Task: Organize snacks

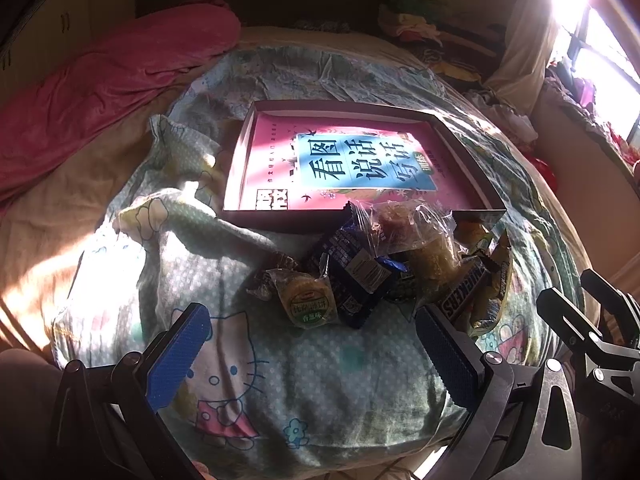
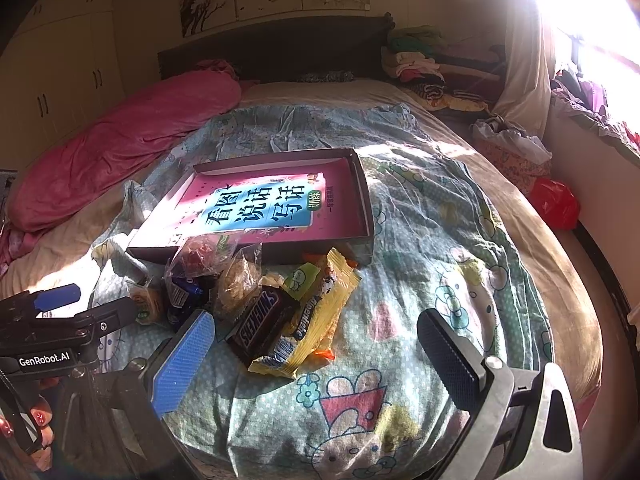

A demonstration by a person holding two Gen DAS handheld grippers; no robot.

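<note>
Left gripper (image 1: 308, 356): mine, fingers spread wide, nothing between them. Hovers over the quilt just short of the pile.
Right gripper (image 2: 316, 360): also spread wide and empty. The Snickers end lies just inside its left finger, not pinched.
Snack pile (image 1: 384, 268): heaped on the cartoon-print quilt (image 1: 256, 364), tight against the near wall of the box; some packets overlap its rim.
Box (image 2: 370, 208): shallow dark tray, pink book cover lying flat inside. No snacks fully in it yet, so I judge the sorting barely begun.
Snickers bar (image 2: 260, 326): dark wrapper, on top of the yellow packet. Probably firm and dense for its size, glossy film likely slick. Best taken across the middle of its narrow width.
Yellow packet (image 2: 320, 312): soft crinkly film, light, would buckle. Grip the body, not the crimped end.
Round cracker pack (image 1: 308, 300): green label, at the left edge of the pile, apart enough to reach. Brittle contents, I'd guess; close gently across the disc.
Dark blue packet (image 1: 352, 276): flat, leaning on its neighbours; may drag them along.
Clear-wrapped pastries (image 1: 416, 236): soft, crushable, slippery film. Light pinch on the body.
Surface: bedding is soft and rumpled; pressing down will sink the target.
</note>
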